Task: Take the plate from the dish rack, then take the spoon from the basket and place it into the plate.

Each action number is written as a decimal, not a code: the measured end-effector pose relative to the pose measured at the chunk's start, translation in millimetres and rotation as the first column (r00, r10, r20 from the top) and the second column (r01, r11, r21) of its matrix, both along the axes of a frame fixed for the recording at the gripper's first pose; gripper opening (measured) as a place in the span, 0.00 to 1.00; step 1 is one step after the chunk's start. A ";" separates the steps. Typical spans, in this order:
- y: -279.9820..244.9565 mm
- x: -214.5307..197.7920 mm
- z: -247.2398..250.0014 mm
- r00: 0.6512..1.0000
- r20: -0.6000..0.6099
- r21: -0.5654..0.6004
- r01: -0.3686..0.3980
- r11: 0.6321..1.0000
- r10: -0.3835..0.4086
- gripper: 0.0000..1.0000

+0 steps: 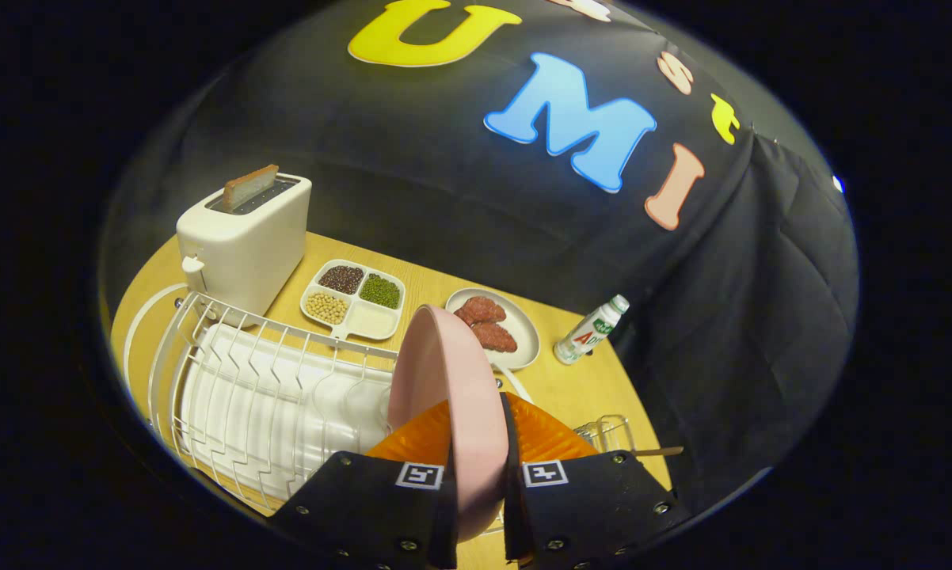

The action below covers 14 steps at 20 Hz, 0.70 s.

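Note:
A pink plate (444, 380) stands on edge between my two fingers, and my gripper (480, 467) is shut on its rim. The plate is lifted above the right end of the white wire dish rack (262, 388), which lies to the left of the fingers. Just beyond the right finger sits a small wire basket (607, 431), with a wooden handle (658, 452) sticking out past it to the right. The spoon's bowl is hidden behind my finger.
A white toaster (242, 237) with a bread slice stands behind the rack. A four-part tray of beans (353, 299), a plate of red meat (496, 326) and a lying bottle (591, 331) sit along the far side of the wooden table (587, 388).

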State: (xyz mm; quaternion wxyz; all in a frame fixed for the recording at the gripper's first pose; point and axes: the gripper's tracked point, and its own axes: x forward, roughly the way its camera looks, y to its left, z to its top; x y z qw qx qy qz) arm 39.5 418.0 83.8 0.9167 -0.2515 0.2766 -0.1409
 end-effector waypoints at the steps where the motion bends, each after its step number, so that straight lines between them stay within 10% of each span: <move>1: 4.3 1.5 5.0 1.000 0.017 -0.002 -0.013 1.000 0.013 0.22; 14: -42.9 -18.1 78.4 0.993 0.121 0.085 -0.024 0.996 0.014 0.22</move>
